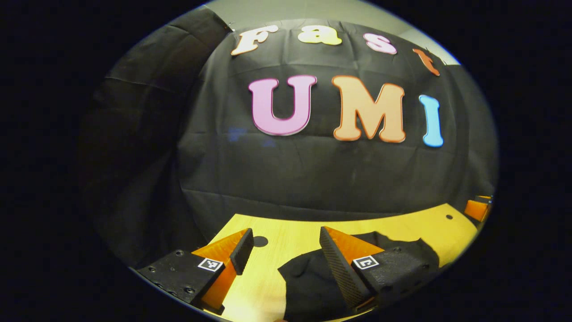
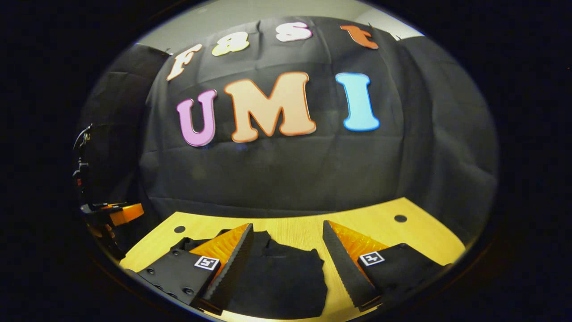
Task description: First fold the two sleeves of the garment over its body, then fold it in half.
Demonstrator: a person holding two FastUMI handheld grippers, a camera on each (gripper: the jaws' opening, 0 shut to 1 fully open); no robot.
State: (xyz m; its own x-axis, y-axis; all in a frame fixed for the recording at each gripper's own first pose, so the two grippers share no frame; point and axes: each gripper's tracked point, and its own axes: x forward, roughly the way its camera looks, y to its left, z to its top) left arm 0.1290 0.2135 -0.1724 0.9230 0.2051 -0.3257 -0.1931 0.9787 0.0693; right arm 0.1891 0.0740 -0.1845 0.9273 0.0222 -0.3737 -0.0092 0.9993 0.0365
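Observation:
A black garment lies on the yellow wooden table, bunched into a dark shape whose sleeves I cannot make out. My left gripper hovers open above its left edge, one finger over bare wood and the other over the cloth. In the right gripper view the garment looks like a compact, roughly rectangular heap. My right gripper is open above it, holding nothing. The left gripper also appears at the far left of that view, and the right gripper at the right edge of the left gripper view.
The table has small round holes near its back corners, and another hole by my left finger. The black booth wall hangs right behind the table's far edge. Bare wood lies to the right of the garment.

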